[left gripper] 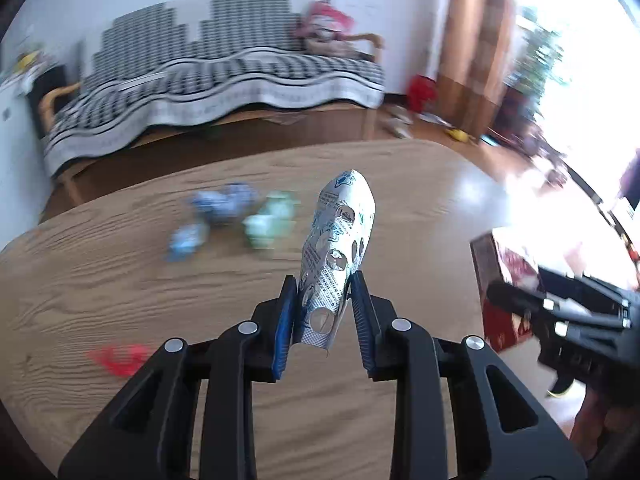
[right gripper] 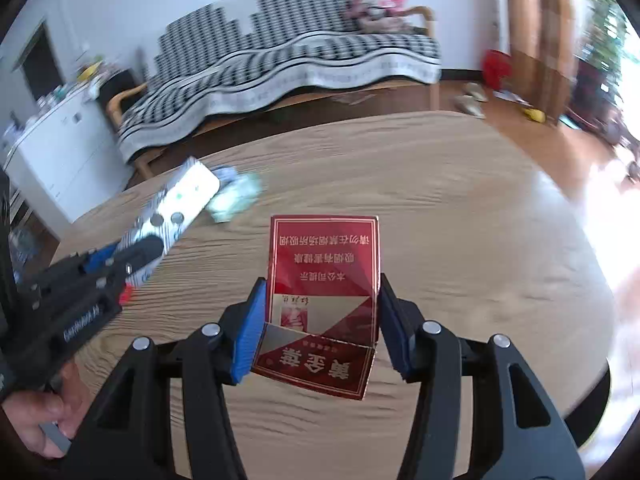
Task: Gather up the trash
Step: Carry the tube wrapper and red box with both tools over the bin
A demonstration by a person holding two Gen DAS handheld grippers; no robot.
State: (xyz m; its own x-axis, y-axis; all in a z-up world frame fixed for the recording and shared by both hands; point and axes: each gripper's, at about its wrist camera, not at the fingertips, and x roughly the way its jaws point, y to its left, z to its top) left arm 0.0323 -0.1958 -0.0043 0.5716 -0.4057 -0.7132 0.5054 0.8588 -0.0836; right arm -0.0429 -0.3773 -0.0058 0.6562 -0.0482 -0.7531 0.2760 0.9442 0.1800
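Right tool [right gripper: 320,320] clamps a red cigarette pack [right gripper: 324,264] reading 吸烟有害健康; left tool [left gripper: 324,320] grips a printed blister strip [left gripper: 340,236].

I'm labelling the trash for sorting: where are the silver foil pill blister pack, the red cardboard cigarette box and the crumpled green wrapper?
Silver foil pill blister pack [left gripper: 340,240]: left wrist view, middle of its printed foil.
Red cardboard cigarette box [right gripper: 324,256]: right wrist view, its red printed face.
Crumpled green wrapper [left gripper: 270,222]: left wrist view, its blurred centre.
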